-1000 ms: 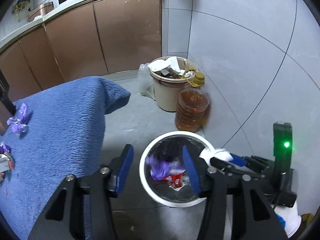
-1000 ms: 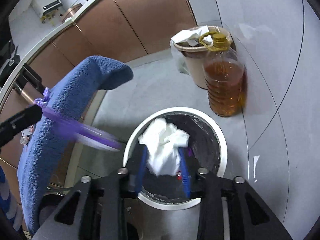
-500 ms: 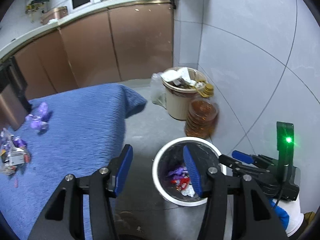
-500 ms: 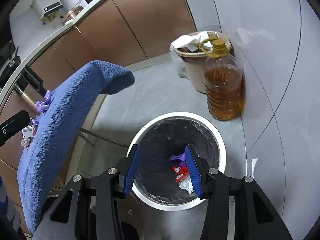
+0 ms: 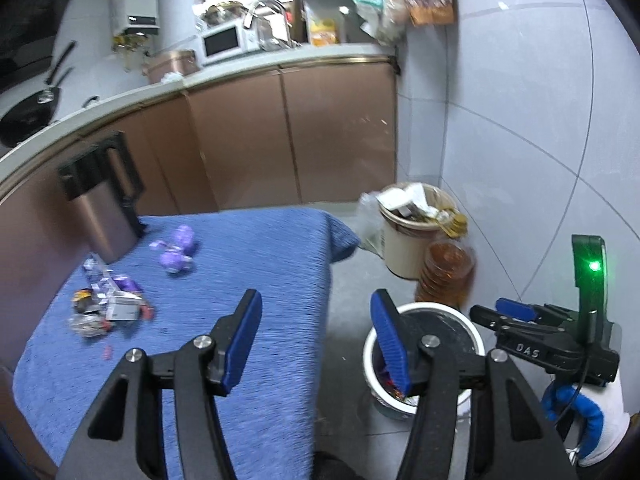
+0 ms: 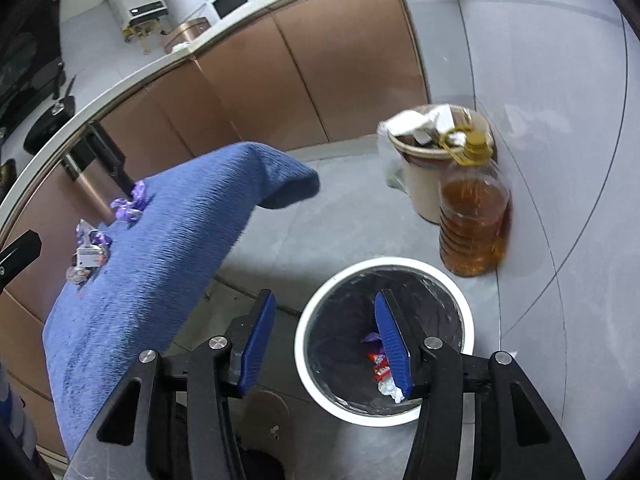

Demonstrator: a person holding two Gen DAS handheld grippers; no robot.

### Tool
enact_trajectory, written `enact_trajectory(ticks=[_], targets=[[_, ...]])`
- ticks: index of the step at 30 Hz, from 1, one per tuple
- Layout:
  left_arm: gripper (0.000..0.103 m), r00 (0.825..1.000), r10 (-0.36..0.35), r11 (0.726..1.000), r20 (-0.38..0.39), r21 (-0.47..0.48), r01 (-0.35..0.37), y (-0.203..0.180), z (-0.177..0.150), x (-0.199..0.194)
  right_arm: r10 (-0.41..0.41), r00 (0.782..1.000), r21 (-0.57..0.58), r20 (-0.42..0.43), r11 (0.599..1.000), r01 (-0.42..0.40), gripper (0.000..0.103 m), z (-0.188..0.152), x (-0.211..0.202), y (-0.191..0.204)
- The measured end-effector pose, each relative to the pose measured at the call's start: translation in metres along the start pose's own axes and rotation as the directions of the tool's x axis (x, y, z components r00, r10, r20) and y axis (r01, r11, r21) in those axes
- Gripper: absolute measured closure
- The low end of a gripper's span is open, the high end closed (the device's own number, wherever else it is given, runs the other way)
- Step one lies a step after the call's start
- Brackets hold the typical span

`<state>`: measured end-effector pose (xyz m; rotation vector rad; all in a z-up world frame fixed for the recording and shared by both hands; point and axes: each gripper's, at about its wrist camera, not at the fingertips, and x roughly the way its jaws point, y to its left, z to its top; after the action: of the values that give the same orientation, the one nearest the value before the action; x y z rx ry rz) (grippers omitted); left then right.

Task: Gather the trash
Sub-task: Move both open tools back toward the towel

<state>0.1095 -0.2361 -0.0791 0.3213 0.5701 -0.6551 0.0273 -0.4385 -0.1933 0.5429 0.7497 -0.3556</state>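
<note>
Wrappers (image 6: 379,364) lie half-hidden behind the right tool (image 6: 326,344) in the bin (image 6: 308,364).

A blue cloth (image 5: 256,264) is covering the table, its corner drooping over the floor; a steel kettle with a black handle (image 5: 102,208) is standing on it near the far left edge. Brown cabinet doors (image 5: 288,136) are running along the back under a pale counter (image 5: 248,70); a white microwave (image 5: 226,40) and a copper-coloured pot (image 5: 172,65) are sitting on that counter, and a black pan (image 5: 30,114) is lying further left. A beige bucket (image 6: 424,176) crammed with paper is standing in the corner by the grey wall; a bottle of amber oil (image 6: 474,208) with a yellow cap is standing just in front of it.
</note>
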Motion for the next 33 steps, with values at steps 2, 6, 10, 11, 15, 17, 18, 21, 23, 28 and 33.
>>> enact_trajectory(ticks=[2, 6, 10, 11, 15, 17, 18, 21, 23, 28, 33], targets=[[0.048, 1.000, 0.016, 1.000, 0.022, -0.023, -0.015, 0.010, -0.002, -0.014, 0.006, 1.000, -0.020, 0.014, 1.000, -0.005, 0.050, 0.003, -0.008, 0.008], [0.048, 0.997, 0.050, 0.996, 0.061, -0.076, -0.045, 0.033, -0.006, -0.041, 0.017, 0.999, -0.065, 0.047, 0.998, -0.014, 0.049, 0.009, -0.027, 0.028], [0.048, 0.991, 0.088, 0.988, 0.105, -0.134, -0.073, 0.057, -0.012, -0.070, 0.031, 0.997, -0.108, 0.077, 0.994, -0.022, 0.048, 0.012, -0.044, 0.051], [0.048, 0.989, 0.096, 0.986, 0.114, -0.148, -0.078, 0.063, -0.013, -0.076, 0.035, 0.996, -0.125, 0.087, 0.992, -0.025, 0.047, 0.012, -0.050, 0.059], [0.047, 0.980, 0.133, 0.974, 0.149, -0.202, -0.102, 0.084, -0.022, -0.102, 0.056, 0.992, -0.175, 0.113, 0.984, -0.035, 0.046, 0.015, -0.067, 0.083], [0.047, 0.974, 0.155, 0.968, 0.165, -0.224, -0.116, 0.093, -0.028, -0.114, 0.068, 0.989, -0.197, 0.127, 0.979, -0.042, 0.045, 0.015, -0.076, 0.096], [0.047, 0.970, 0.170, 0.964, 0.174, -0.235, -0.127, 0.099, -0.032, -0.122, 0.077, 0.987, -0.212, 0.137, 0.976, -0.047, 0.045, 0.016, -0.081, 0.103], [0.047, 0.962, 0.198, 0.954, 0.187, -0.264, -0.145, 0.110, -0.040, -0.136, 0.103, 0.981, -0.248, 0.165, 0.967, -0.060, 0.043, 0.017, -0.097, 0.122], [0.047, 0.958, 0.213, 0.946, 0.194, -0.288, -0.152, 0.117, -0.046, -0.145, 0.120, 0.977, -0.269, 0.179, 0.961, -0.068, 0.042, 0.017, -0.106, 0.133], [0.046, 0.948, 0.248, 0.924, 0.202, -0.344, -0.168, 0.136, -0.061, -0.162, 0.160, 0.966, -0.329, 0.205, 0.941, -0.086, 0.038, 0.016, -0.126, 0.161], [0.043, 0.939, 0.274, 0.912, 0.208, -0.367, -0.185, 0.144, -0.070, -0.172, 0.187, 0.959, -0.353, 0.210, 0.930, -0.104, 0.037, 0.014, -0.135, 0.175]])
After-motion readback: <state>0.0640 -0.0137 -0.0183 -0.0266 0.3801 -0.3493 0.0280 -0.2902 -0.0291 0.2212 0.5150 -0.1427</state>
